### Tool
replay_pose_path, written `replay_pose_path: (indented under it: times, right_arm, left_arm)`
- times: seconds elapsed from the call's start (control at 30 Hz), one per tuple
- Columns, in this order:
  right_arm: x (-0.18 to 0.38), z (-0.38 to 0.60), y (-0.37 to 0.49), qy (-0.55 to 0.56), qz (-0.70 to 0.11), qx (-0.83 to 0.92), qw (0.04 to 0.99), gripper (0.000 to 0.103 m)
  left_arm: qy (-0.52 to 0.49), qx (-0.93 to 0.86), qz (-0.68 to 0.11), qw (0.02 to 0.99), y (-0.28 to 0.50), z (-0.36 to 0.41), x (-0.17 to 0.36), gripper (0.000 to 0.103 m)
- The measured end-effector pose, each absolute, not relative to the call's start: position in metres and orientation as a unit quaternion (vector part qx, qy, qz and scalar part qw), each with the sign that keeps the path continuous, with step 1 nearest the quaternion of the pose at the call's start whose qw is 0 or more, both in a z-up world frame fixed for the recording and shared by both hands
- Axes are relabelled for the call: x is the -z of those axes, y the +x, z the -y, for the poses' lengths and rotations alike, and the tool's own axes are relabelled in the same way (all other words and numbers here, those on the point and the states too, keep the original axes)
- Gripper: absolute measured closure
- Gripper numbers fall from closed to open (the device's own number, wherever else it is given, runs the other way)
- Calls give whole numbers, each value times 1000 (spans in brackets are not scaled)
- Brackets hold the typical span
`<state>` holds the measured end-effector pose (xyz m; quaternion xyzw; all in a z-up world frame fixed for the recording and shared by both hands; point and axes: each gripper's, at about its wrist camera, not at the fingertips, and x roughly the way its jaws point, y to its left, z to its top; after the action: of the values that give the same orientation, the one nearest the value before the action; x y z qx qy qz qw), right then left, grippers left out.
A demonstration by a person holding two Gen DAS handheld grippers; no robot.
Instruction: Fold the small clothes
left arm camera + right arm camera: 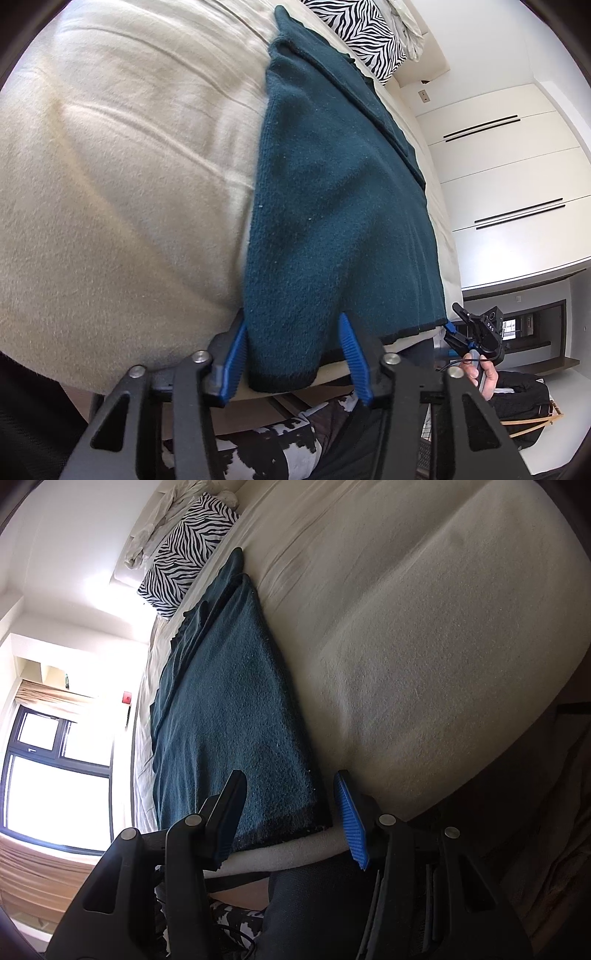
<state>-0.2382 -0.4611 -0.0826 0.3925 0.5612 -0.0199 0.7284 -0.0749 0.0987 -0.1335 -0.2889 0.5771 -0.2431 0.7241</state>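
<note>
A dark teal knitted garment (332,206) lies flat along the edge of a cream bed (110,184). My left gripper (295,354) straddles its near hem corner, which droops over the bed's edge. The left blue pad touches the cloth, while a gap shows at the right pad, so the jaws stand open. In the right wrist view the same garment (229,720) stretches away from my right gripper (290,816), which is open around the other near corner without pinching it. The right gripper (456,321) also appears in the left wrist view, held by a hand (487,380).
A zebra-striped pillow (362,33) (184,554) and crumpled white bedding lie at the far end of the bed (424,646). White wardrobe doors (509,166) stand beyond it on one side, a bright window (48,775) on the other. A black-and-white cloth shows below the bed edge.
</note>
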Motion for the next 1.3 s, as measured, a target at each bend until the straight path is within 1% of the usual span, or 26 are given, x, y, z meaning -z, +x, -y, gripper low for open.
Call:
replay_pose_path:
  times: [0.03, 0.07, 0.1, 0.13, 0.2, 0.23, 0.27, 0.3, 0.37, 0.4, 0.87, 1.3]
  right_arm:
    - [83, 460, -238, 393, -562, 17, 728, 55]
    - [84, 458, -237, 392, -563, 15, 728, 55]
    - [84, 457, -237, 389, -564, 14, 728, 55]
    - [85, 455, -236, 385, -566, 15, 729, 55]
    - [84, 453, -234, 378, -568, 15, 731, 57]
    - [84, 452, -233, 374, -569, 14, 732, 66]
    - [84, 450, -232, 368, -572, 12, 733, 73]
    - [84, 449, -232, 364, -575, 13, 733, 78]
    - [83, 448, -232, 358, -575, 19, 736, 91]
    - [82, 448, -232, 356, -573, 22, 738, 95]
    - [43, 437, -226, 366, -522, -6, 770, 97]
    - [9, 436, -173, 415, -445, -38, 793, 97]
  left_arm:
    - [-291, 241, -580, 722, -76, -100, 135, 76]
    - [-293, 240, -583, 719, -76, -102, 138, 80]
    - [-297, 239, -583, 717, -77, -103, 139, 87]
    - [-300, 238, -583, 717, -79, -104, 139, 90]
    - [-298, 239, -581, 719, -81, -103, 136, 91]
    - [-296, 240, -579, 721, -81, -103, 134, 92]
    - [-294, 240, -578, 722, -82, -103, 133, 92]
    - [-295, 241, -576, 723, -82, -104, 131, 93]
    - [-298, 243, -572, 724, -84, -105, 129, 93]
    - [-301, 243, -570, 725, -84, -106, 127, 93]
    - [-363, 271, -510, 731, -84, -120, 90, 94]
    - [-413, 289, -438, 744, -32, -125, 45, 95]
